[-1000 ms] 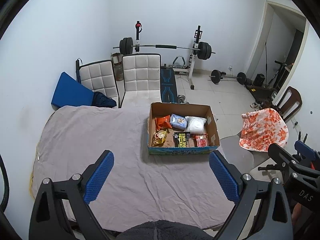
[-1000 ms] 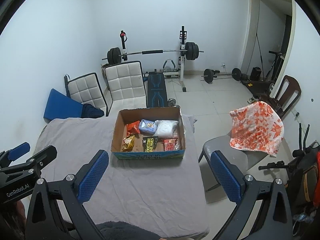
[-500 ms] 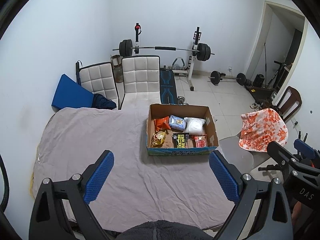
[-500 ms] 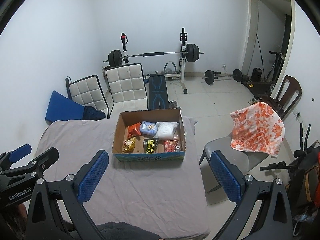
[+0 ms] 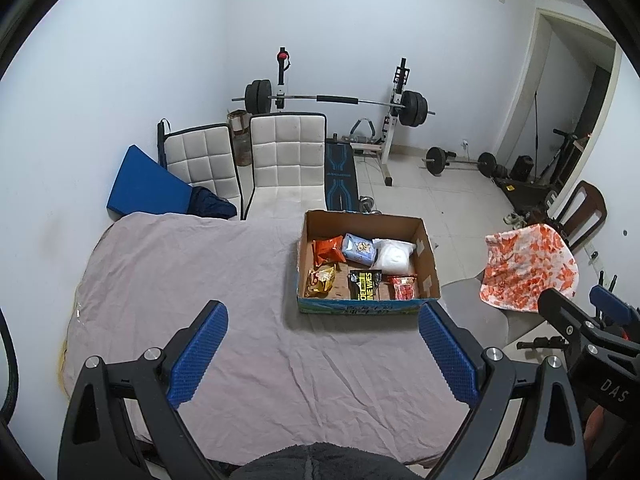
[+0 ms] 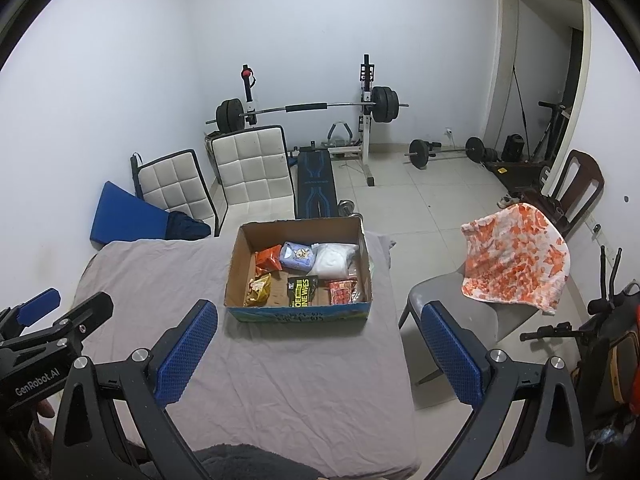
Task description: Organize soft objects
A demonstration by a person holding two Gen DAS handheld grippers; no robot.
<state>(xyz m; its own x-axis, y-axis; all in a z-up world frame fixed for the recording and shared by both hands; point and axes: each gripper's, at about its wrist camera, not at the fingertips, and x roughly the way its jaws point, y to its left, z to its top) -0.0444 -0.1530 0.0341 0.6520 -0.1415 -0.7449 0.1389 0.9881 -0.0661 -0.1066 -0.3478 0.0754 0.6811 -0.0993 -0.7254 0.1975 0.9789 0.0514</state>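
Note:
An open cardboard box (image 5: 426, 256) (image 6: 236, 268) stands on a table under a grey cloth (image 5: 192, 272) (image 6: 160, 276). It holds several soft packets: an orange bag (image 5: 328, 250), a yellow bag (image 5: 320, 280), a blue pack (image 5: 360, 248), a white bag (image 5: 394, 256), a black packet (image 5: 364, 284) and a red packet (image 5: 404, 288). My left gripper (image 5: 324, 356) is open and empty, held above the near part of the table. My right gripper (image 6: 316, 352) is open and empty, near the table's right edge. A dark fuzzy cloth (image 5: 312, 462) (image 6: 240, 462) shows at the bottom of both views.
Two white padded chairs (image 5: 260, 164) and a blue cushion (image 5: 148, 188) stand behind the table. A grey chair with an orange-and-white cloth (image 6: 516, 260) stands to the right. A weight bench with barbell (image 6: 312, 108) is at the back wall.
Both grippers have drawn back and up a little, so the box sits slightly lower and farther in view. Both stay open and empty.

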